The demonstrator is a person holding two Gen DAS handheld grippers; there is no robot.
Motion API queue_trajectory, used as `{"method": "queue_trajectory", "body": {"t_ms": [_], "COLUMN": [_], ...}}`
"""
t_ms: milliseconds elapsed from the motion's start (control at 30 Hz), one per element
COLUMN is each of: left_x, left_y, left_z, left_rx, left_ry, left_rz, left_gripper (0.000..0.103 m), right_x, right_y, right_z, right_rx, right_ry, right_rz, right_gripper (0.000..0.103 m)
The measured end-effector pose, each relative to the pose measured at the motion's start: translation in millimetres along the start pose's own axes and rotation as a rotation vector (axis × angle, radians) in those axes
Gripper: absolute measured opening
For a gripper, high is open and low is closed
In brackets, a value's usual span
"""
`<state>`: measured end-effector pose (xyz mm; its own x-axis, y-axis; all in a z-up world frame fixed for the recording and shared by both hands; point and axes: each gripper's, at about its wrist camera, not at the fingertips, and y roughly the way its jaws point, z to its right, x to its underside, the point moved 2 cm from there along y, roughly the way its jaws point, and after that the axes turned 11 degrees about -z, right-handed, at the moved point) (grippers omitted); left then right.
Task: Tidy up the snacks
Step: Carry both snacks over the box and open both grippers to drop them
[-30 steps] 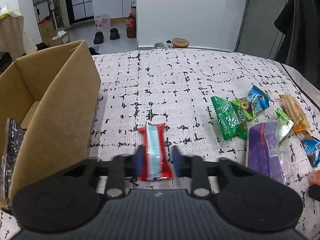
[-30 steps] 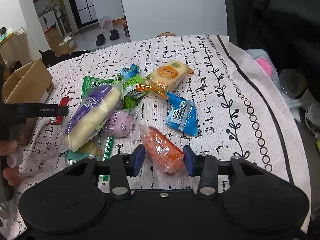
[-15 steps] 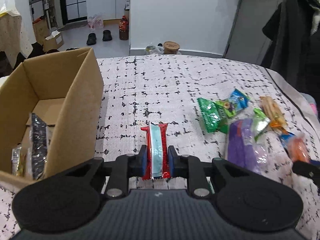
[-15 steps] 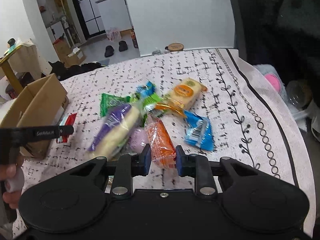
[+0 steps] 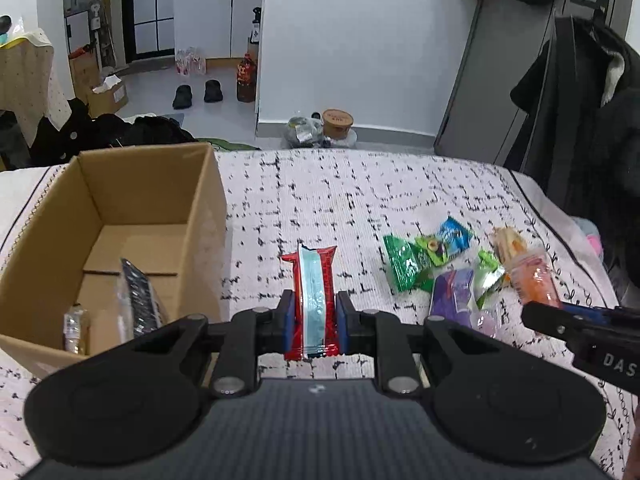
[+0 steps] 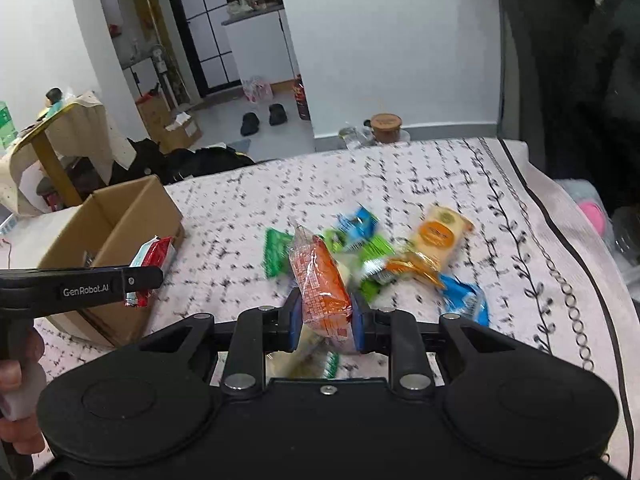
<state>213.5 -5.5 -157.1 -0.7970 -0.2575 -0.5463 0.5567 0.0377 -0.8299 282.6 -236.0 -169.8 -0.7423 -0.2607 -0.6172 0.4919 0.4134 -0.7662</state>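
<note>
We read two markings. The side of the left gripper [image 5: 313, 322] carries "GenRobot.AI" (legible in the right wrist view only), and the right gripper [image 6: 325, 320] shows the letters "DAS" at the edge of the left wrist view. Print on the snack wrappers is too small or blurred to read.

The left gripper's blue pads are clamped on a red bar [image 5: 314, 304] with a pale blue stripe, held clear of the patterned cloth [image 5: 360, 200], just right of the open cardboard box [image 5: 202, 208]. The right gripper's jaws are closed on an orange packet [image 6: 322, 284], held above the pile of snacks [image 6: 372, 248].

The left wrist view alone shows the box interior: a dark packet [image 5: 138, 302] leaning upright and a small clear-wrapped item [image 5: 74, 326] at the near wall. The right wrist view alone shows a yellow packet [image 6: 442, 234] with an orange oval label, a blue packet [image 6: 466, 300] at the pile's right, and the fingers of the person's left hand [image 6: 18, 376] on the gripper handle.
</note>
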Motion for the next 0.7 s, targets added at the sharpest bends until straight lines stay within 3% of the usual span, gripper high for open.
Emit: {"method": "queue_trajectory", "body": {"t_ms": [700], "left_x": [-11], "left_y": [-46], "left_z": [-48], "left_rx": [-0.031], "left_ry": [-0.07], "left_rz": [0.069], "left_gripper": [0.02], "right_x": [-36], "right_y": [-2], "right_z": [-65], "right_rx": [-0.108], "right_ry": [-0.059], "right_rz": [0.069], "right_gripper": [0.024]}}
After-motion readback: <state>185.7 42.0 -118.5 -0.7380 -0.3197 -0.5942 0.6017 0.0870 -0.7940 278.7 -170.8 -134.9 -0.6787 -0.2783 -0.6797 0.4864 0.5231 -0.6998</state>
